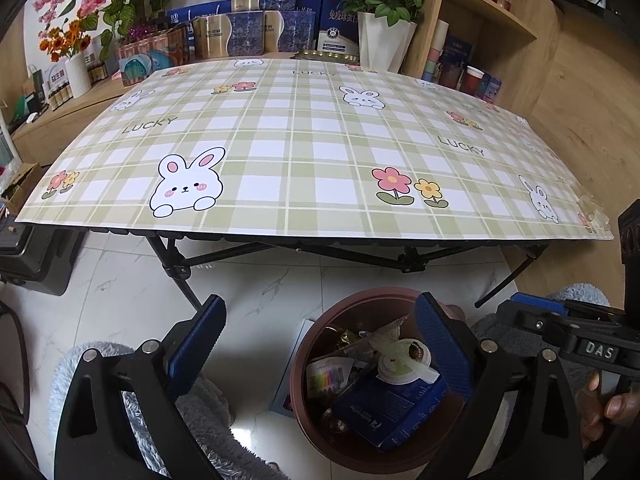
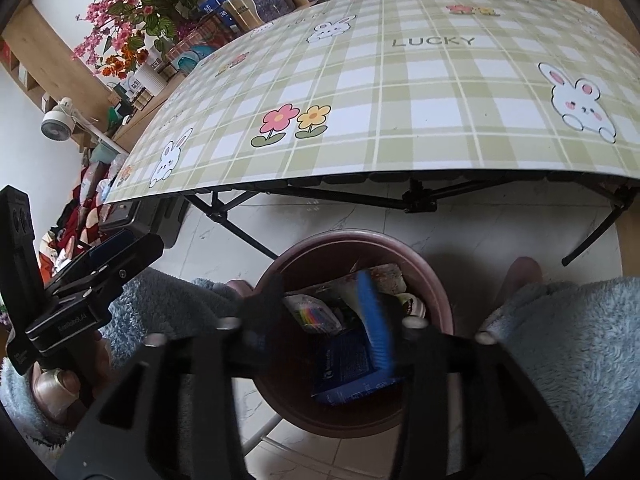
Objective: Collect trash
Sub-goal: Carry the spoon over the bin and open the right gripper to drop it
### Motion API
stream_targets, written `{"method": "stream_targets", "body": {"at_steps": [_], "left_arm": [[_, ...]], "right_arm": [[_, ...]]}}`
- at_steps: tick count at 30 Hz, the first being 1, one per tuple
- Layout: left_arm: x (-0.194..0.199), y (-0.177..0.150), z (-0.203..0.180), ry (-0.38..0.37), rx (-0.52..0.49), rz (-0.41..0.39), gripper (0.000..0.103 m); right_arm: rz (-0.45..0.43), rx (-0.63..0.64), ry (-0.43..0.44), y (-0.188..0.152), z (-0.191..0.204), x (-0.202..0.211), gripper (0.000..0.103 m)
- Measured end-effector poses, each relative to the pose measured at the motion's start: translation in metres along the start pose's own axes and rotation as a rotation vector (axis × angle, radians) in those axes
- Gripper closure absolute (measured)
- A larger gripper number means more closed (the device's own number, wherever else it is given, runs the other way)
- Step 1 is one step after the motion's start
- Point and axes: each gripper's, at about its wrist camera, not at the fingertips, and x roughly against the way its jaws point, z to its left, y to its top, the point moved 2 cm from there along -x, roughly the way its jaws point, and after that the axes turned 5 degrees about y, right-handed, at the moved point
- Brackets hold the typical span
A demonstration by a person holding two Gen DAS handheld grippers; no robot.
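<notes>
Wooden shelves (image 1: pixel 492 28), white marble floor (image 1: pixel 120 280), daylight

Motion blur smears the right claw (image 2: pixel 324 316) above the brown bin (image 2: pixel 436 280), its left finger a dark smudge. Its blue pad (image 2: pixel 376 320) hides part of the trash beneath. Beside the left claw (image 1: pixel 320 344), the blue box's (image 1: pixel 392 412) print is too small to read.

Black left gripper (image 1: pixel 320 344) with blue ribbed pads, silver screws, right gripper (image 2: pixel 324 304) alike, fluffy grey-blue clothing (image 2: pixel 560 340)
</notes>
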Motion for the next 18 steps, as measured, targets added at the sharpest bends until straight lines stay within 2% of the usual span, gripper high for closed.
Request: {"method": "stream_targets", "body": {"at_steps": [1, 3, 6, 13, 18], "left_arm": [[0.0, 0.0, 0.0, 0.001, 0.001, 0.001, 0.01], [0.0, 0.0, 0.001, 0.002, 0.003, 0.0, 0.01], [0.0, 0.0, 0.001, 0.004, 0.003, 0.001, 0.01], [0.002, 0.002, 0.002, 0.009, 0.008, -0.011, 0.01], [0.015, 0.013, 0.007, 0.032, 0.012, -0.064, 0.01]], "right_arm": [[-0.005, 0.005, -0.01, 0.0, 0.0, 0.001, 0.043], [-0.015, 0.016, -0.036, 0.001, 0.002, 0.002, 0.026], [-0.02, 0.024, -0.064, 0.002, 0.002, 0.003, 0.013], [-0.035, 0.032, -0.117, 0.006, -0.002, 0.007, 0.007], [-0.109, 0.082, -0.179, 0.023, 0.006, 0.031, 0.006]]}}
